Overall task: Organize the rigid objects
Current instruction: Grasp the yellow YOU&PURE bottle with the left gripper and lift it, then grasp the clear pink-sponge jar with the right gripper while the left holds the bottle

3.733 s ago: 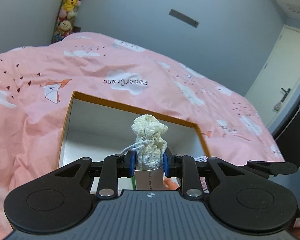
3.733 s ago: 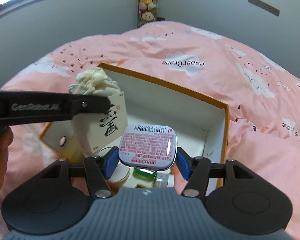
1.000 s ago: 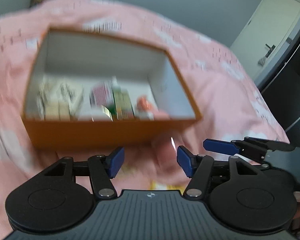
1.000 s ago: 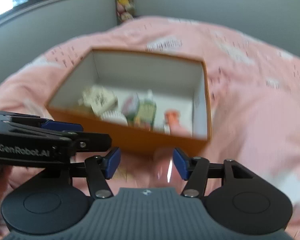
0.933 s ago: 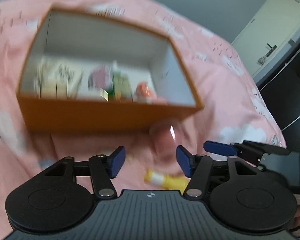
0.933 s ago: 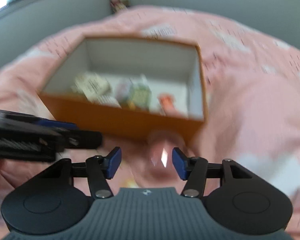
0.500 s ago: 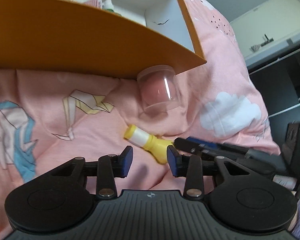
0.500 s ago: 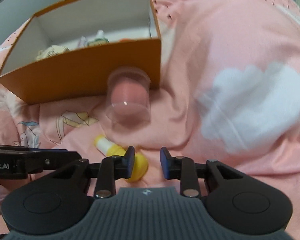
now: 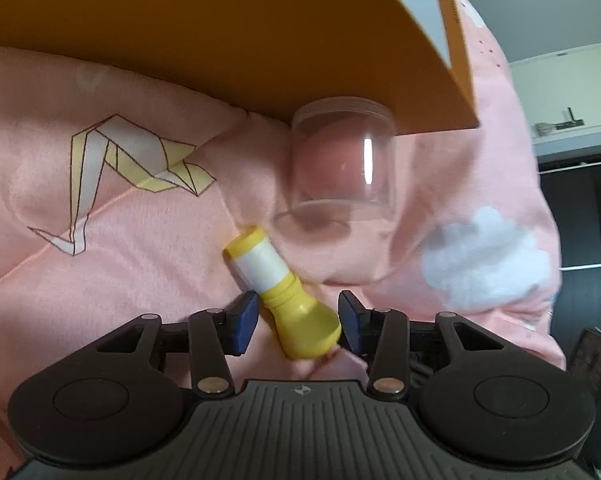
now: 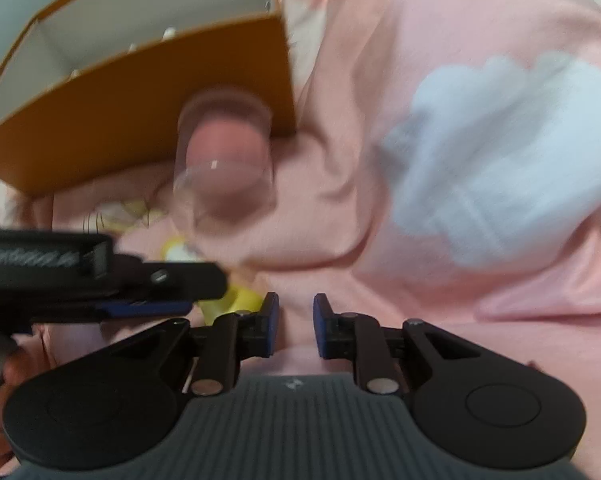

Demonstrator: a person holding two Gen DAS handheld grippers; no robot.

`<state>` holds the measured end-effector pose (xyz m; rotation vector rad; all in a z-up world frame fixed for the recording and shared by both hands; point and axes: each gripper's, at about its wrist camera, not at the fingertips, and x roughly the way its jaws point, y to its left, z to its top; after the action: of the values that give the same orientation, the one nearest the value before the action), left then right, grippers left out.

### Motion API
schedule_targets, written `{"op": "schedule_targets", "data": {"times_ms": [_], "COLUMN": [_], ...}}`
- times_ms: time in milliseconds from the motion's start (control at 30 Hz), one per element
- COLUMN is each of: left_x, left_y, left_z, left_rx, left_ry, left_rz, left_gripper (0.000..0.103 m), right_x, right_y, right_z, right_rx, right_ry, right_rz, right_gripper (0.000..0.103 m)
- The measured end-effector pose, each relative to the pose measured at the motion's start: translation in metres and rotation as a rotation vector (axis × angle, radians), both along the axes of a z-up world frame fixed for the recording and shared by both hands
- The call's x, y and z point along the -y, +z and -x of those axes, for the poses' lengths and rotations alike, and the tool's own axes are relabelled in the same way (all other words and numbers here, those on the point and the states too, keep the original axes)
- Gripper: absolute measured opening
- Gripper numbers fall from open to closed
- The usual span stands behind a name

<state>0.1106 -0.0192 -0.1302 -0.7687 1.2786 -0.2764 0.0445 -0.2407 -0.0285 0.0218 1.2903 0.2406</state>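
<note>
A small yellow bottle (image 9: 284,296) with a white label lies on the pink quilt. My left gripper (image 9: 296,322) is open with its pads on either side of the bottle's wide end, close to it. A clear plastic jar (image 9: 340,160) holding something pink lies just beyond, against the orange box (image 9: 220,32). In the right wrist view the jar (image 10: 224,160) is blurred, and the bottle (image 10: 236,296) is mostly hidden behind the left gripper (image 10: 100,276). My right gripper (image 10: 296,326) is nearly closed and empty, low over the quilt.
The orange box (image 10: 140,80) has white inner walls and several small items inside, mostly hidden by its front wall. The pink quilt (image 9: 100,240) has folds, a paper-crane print and a white cloud print (image 10: 500,140). Dark furniture (image 9: 580,220) stands at the right.
Both grippers released their items in the box, pulled back and dropped to the quilt in front. The left gripper has closed in around the yellow bottle; the right jaws have narrowed.
</note>
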Motion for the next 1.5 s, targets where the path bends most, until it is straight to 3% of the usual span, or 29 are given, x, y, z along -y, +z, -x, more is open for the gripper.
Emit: {"op": "schedule_targets", "data": {"times_ms": [133,200,367,567,633,867,1000,1233,1500], "left_x": [0.003,0.006,0.004,-0.004,-0.009,-0.026,-0.035,-0.043,-0.048], "left_y": [-0.005,-0.006,-0.004,0.02,0.029,0.064,0.077,0.084,0.083], "left_z": [-0.002,-0.003,-0.003,0.006,0.01,0.018,0.016,0.011,0.013], "left_rx": [-0.007,-0.005,0.003,0.104,0.139,0.29,0.338,0.364,0.369], "left_ry": [0.009,0.003,-0.001,-0.041,-0.044,-0.02,0.014,0.054,0.057], "left_rz": [-0.018,-0.034,-0.045,-0.134,-0.169,-0.305,-0.349,-0.387,-0.37], "left_gripper": [0.047,0.036,0.028,0.027,0.027,0.027,0.027,0.027,0.027], "right_x": [-0.005,-0.008,-0.017,-0.013,-0.011,-0.013,-0.018,-0.032,-0.037], "right_y": [0.0,-0.002,-0.006,-0.002,0.006,0.042,0.059,0.052,0.026], "right_z": [0.001,0.001,0.0,0.0,0.005,-0.002,-0.021,-0.07,-0.099], "right_rx": [0.009,-0.005,-0.013,0.006,0.029,0.126,0.163,0.108,0.012], "right_ry": [0.034,0.056,0.084,0.083,0.084,0.101,0.108,0.093,0.085], "right_rz": [-0.025,-0.047,-0.046,-0.05,-0.053,-0.073,-0.075,-0.082,-0.088], "right_gripper": [0.018,0.018,0.019,0.021,0.029,0.042,0.067,0.068,0.067]}}
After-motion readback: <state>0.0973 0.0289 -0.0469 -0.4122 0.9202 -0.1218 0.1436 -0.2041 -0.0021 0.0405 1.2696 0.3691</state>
